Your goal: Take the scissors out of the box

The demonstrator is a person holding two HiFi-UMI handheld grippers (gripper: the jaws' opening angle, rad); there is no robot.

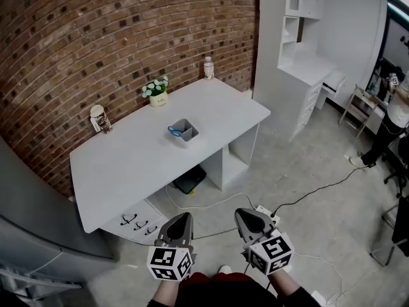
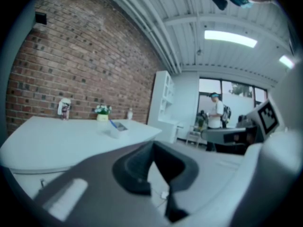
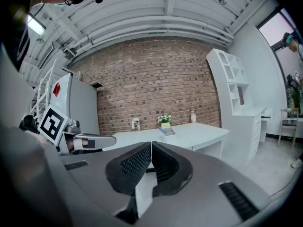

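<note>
Gripping state, left gripper: clenched, jaws pressed tip to tip with nothing between them; held low over the grey floor, short of the desk.
Gripping state, right gripper: likewise clenched and empty, beside the left one and apart from it.
Scissors: in the box, blue handles showing above the rim at its left side; neither gripper is near them.
Box: small, grey and open-topped, standing near the middle of the white desk.
Other things on the desk: a pot of white flowers and a small bottle along the brick wall; a cup with a printed wrap near the left end.
Writing: the print on the cup and on the bottle's label is too small to read; the marker cubes carry only black-and-white square patterns, no letters.
Under the desk: drawers with dark handles, a flat black item, and cables trailing over the floor.
Right of the desk: a white shelf unit; farther off, a person stands at the frame's edge.
</note>
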